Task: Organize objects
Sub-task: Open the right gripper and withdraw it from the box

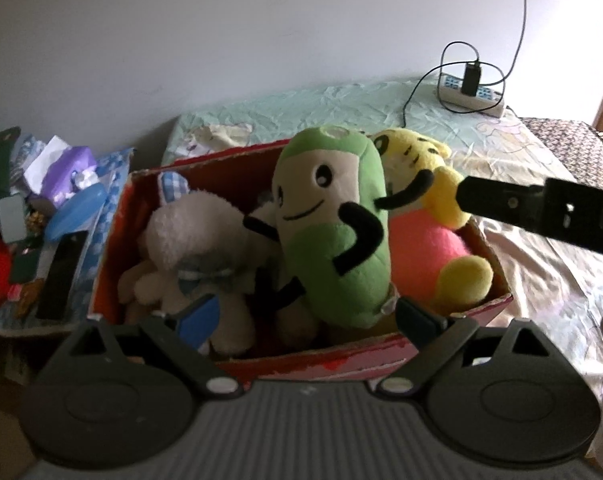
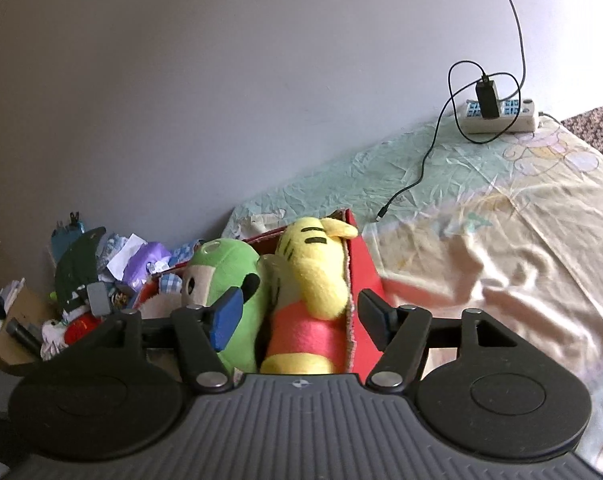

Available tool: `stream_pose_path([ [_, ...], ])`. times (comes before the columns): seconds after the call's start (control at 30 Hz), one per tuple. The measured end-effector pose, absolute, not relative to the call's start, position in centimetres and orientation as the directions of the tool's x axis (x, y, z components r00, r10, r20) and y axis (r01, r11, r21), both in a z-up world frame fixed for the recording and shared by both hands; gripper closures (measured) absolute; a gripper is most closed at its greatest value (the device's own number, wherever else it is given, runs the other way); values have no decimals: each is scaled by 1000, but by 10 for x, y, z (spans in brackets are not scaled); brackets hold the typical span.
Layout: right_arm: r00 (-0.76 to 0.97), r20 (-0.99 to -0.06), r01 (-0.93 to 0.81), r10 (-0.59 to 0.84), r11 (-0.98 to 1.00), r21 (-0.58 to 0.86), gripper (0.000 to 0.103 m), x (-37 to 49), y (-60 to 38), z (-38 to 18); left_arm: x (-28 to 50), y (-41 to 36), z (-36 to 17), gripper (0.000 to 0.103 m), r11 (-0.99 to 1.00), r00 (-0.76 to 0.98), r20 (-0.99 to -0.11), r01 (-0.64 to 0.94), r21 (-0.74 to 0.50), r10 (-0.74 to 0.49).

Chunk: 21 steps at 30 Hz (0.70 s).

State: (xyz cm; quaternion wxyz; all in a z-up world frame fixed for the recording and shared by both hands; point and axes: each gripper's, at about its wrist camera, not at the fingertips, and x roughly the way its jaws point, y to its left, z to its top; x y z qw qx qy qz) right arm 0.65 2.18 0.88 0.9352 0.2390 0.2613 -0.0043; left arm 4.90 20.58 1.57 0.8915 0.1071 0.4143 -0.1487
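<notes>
Plush toys are filling the red cardboard box (image 1: 381, 362) on the bed.
Soft, light green bean-shaped plush (image 1: 333, 236) is inviting a mid-body pinch; both grippers' fingers (image 1: 199, 316) (image 2: 227, 316) are gaping, holding nothing.

So the bed (image 1: 521, 248) has a wrinkly pale sheet, mint green up by the wall. A red cardboard box (image 1: 261, 364) sits right on it, near its left end. Way over by the wall there's a white power strip (image 2: 501, 114) with a black charger (image 2: 486, 98) plugged in, cable (image 2: 421, 168) trailing across the sheet.
</notes>
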Motion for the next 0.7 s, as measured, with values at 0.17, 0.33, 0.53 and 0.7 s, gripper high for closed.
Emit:
stream_pose_path([
  [0.17, 853, -519, 180, 45, 909, 376, 31, -12, 0, 17, 36, 185, 21, 8, 939, 609, -773, 339, 53, -176],
  [0.33, 822, -568, 260, -37, 912, 317, 31, -34, -31, 17, 16, 151, 26, 8, 929, 619, -757, 368, 46, -208],
  [0.53, 766, -633, 350, -115, 900, 260, 31, -57, -67, 8, -6, 108, 25, 8, 909, 610, -752, 415, 35, -250],
  [0.7, 714, -680, 408, -167, 888, 211, 29, -73, -91, 0, -22, 73, 18, 0, 898, 590, -768, 438, 46, -248],
])
